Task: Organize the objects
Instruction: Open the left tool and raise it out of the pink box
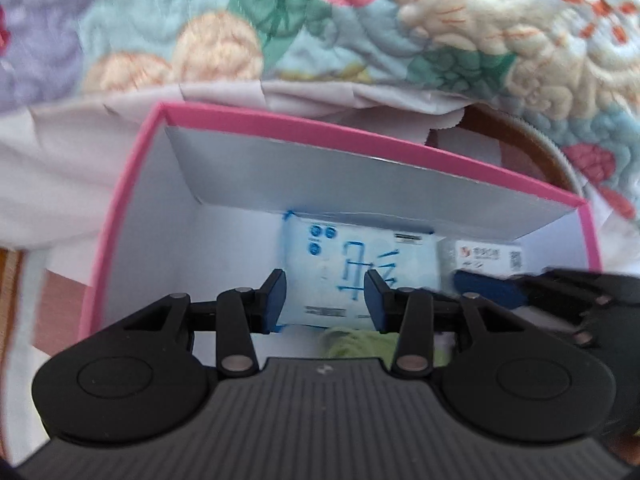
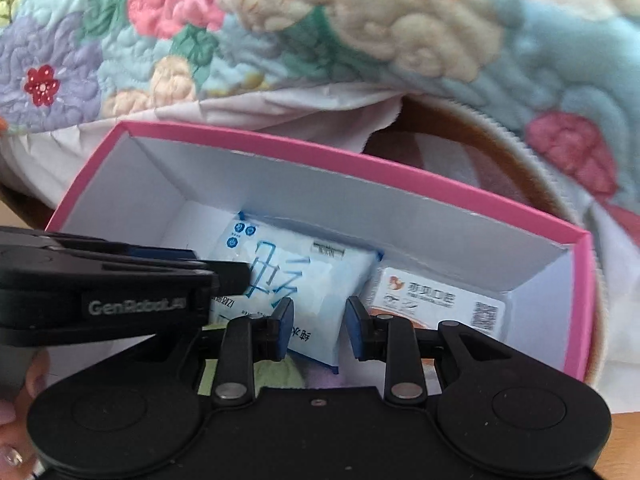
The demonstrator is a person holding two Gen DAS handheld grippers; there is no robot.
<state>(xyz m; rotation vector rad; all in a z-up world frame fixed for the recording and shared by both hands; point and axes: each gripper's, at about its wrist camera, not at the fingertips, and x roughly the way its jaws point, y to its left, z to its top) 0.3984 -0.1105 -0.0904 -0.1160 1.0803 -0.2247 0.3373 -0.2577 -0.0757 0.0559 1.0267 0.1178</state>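
A pink box (image 1: 132, 184) with white inner walls (image 2: 440, 196) stands open in both views. Inside lies a pale blue wipes pack (image 1: 356, 268) (image 2: 304, 280), a white packet with a QR code (image 1: 488, 258) (image 2: 436, 304) to its right, and a yellow-green soft item (image 1: 352, 342) (image 2: 280, 376) at the near side. My left gripper (image 1: 325, 298) is open above the blue pack, holding nothing. My right gripper (image 2: 319, 330) is open over the pack's near right corner. The left gripper (image 2: 120, 284) crosses the right wrist view from the left.
A quilted floral blanket (image 1: 320, 20) (image 2: 360, 40) lies behind the box, over white cloth (image 1: 60, 168). A brown round rim (image 2: 500, 136) shows behind the box's right corner. The right gripper (image 1: 560, 292) enters the left wrist view at the right.
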